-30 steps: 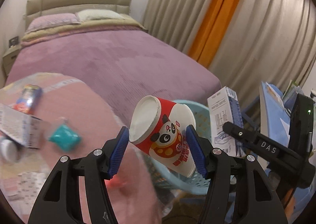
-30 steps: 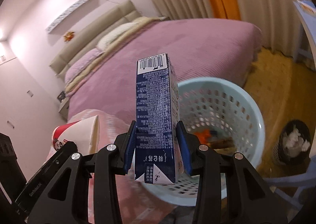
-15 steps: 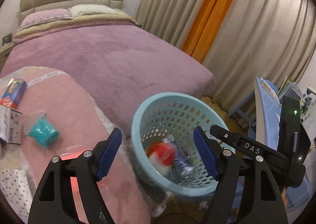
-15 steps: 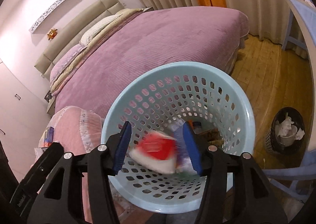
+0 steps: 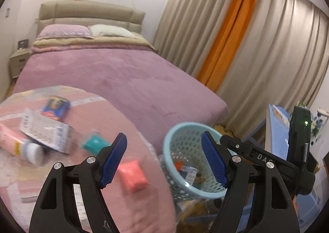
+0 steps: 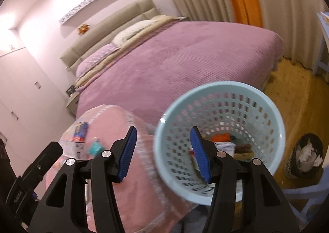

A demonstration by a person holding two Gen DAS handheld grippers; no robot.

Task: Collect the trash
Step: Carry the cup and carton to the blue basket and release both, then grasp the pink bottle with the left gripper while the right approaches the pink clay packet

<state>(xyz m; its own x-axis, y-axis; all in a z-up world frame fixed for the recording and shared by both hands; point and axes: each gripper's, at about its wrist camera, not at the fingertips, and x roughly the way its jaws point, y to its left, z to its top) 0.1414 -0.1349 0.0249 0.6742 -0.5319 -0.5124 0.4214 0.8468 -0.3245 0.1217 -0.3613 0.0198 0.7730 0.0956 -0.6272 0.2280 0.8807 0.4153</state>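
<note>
- Left gripper [image 5: 163, 160]: I have its jaws wide with nothing between them; they have just been opening, the pads bare.
- Right gripper [image 6: 162, 153]: jaws at a middling gap, also bare, also just opened; it hangs above the near rim of the blue basket [image 6: 265, 97].
- Blue basket: stands on the floor to the right of the pink-covered table [image 5: 144, 208], touching or just beside its edge (I cannot tell which). Trash already lies at its bottom.
- Remaining trash on the table: pink packet [image 5: 132, 175] nearest me, long axis running near-to-far with a slight tilt; teal packet [image 5: 94, 144] farther left, blurred; printed carton [image 5: 46, 130] lying flat, long axis left-to-right; blue box [image 5: 55, 106] at the far side; tube with a white cap [image 5: 30, 151] at the left, cap pointing right.
- Next step, as I judge it: swing left, take the pink packet across its short side and keep the pads level.
</note>
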